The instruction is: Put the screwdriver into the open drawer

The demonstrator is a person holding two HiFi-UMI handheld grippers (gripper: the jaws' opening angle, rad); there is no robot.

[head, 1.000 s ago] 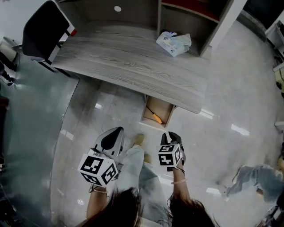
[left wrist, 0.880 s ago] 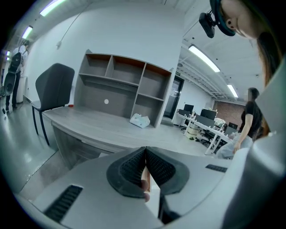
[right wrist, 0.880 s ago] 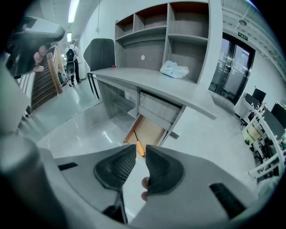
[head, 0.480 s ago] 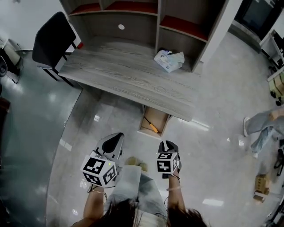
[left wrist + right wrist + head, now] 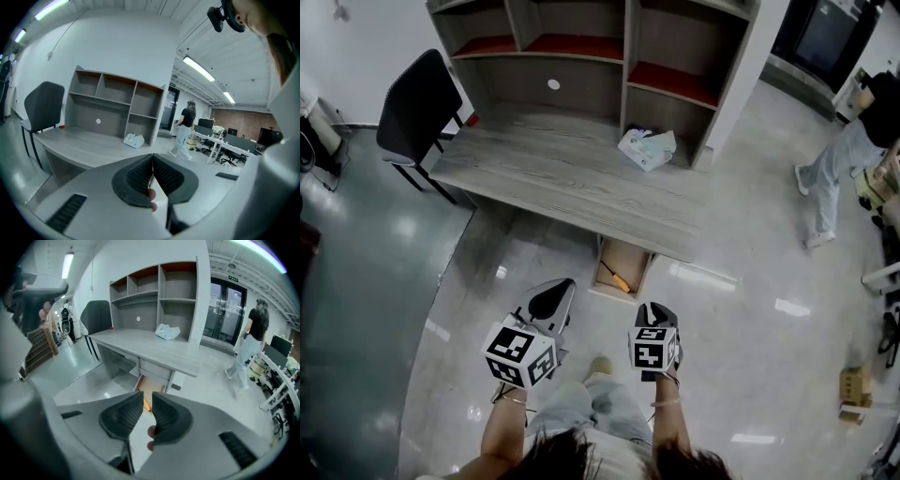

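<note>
The open drawer (image 5: pixel 630 256) sticks out from under the grey desk (image 5: pixel 553 178). An orange-handled screwdriver (image 5: pixel 622 276) lies inside it. Both grippers hang over the floor, short of the drawer. My left gripper (image 5: pixel 559 292) is to the drawer's lower left, its jaws pressed together on nothing (image 5: pixel 152 158). My right gripper (image 5: pixel 655 311) is just below and right of the drawer. In the right gripper view its jaws (image 5: pixel 147 398) stand a narrow gap apart and hold nothing. Through that gap I see the drawer (image 5: pixel 150 385) and the screwdriver (image 5: pixel 146 404).
A shelf unit (image 5: pixel 609 56) stands on the desk's back. A white plastic packet (image 5: pixel 646 148) lies on the desk. A black chair (image 5: pixel 417 98) stands at the desk's left end. A person (image 5: pixel 842 159) walks at the far right. The floor is glossy tile.
The head view has drawn back from the desk, so the shelves now show. Both grippers stay low in front of the drawer. The person at the right has walked farther away.
</note>
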